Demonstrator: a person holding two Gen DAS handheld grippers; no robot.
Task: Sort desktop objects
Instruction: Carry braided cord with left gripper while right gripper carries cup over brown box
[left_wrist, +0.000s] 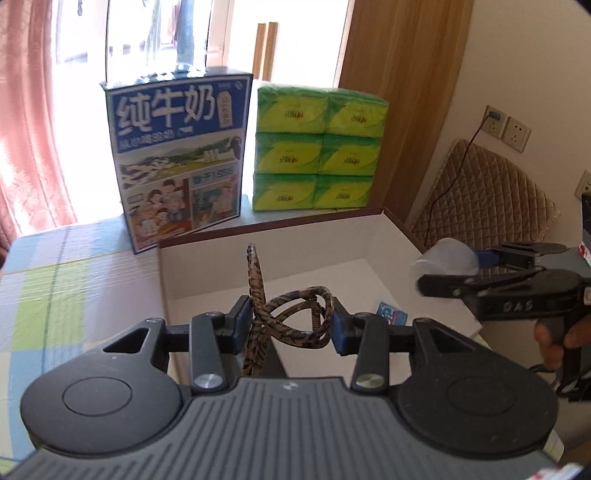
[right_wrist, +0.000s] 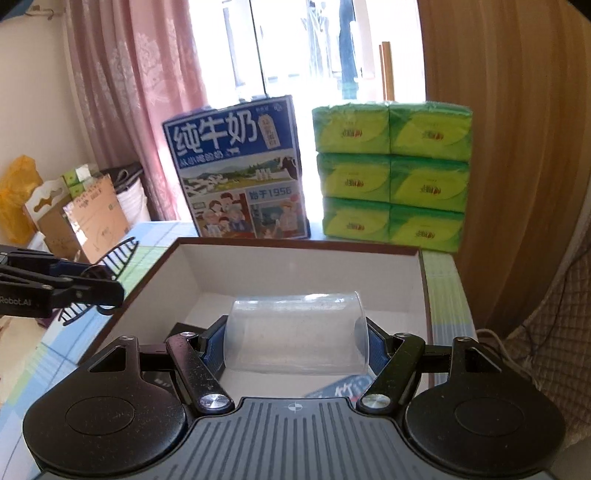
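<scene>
Leopard-print hair clip (left_wrist: 291, 317): clamped between the jaws of the left gripper (left_wrist: 291, 325), held over the near edge of the open box (left_wrist: 280, 236); a thin patterned piece sticks upward from it
Clear plastic cup (right_wrist: 299, 332): lying sideways between the jaws of the right gripper (right_wrist: 297, 343), which are closed on its two ends, above the inside of the box
Box: shallow, white inside, dark brown rim, standing on the counter (left_wrist: 74, 273); a small blue printed packet (left_wrist: 391, 314) lies on its floor, print too small to read
Milk carton case (left_wrist: 177, 162): blue and white, large Chinese characters "纯牛奶" across the top, "始于1956" lower down, cartoon people and a farm scene beneath; it stands just behind the box
Tissue packs (left_wrist: 317, 147): green and yellow, stacked three high and two wide beside the milk case; a small red logo on each, not legible
Gripper writing: "DAS" on the side of the right gripper in the left view; "Robot.AI" on the left gripper in the right view
Hand (left_wrist: 557, 336): fingers wrapped round the right gripper's handle, at the box's right side
Left gripper pose: level, pointing toward the window
Counter: covered by a checked cloth of pale blue, green and white
Room: pink curtain (right_wrist: 122, 92), bright window, wooden panel (left_wrist: 406, 74), wall sockets (left_wrist: 509, 129) with a plugged cable, quilted brown cushion (left_wrist: 487, 199), cardboard boxes (right_wrist: 92, 218) and a yellow bag (right_wrist: 18, 192) at the left
</scene>
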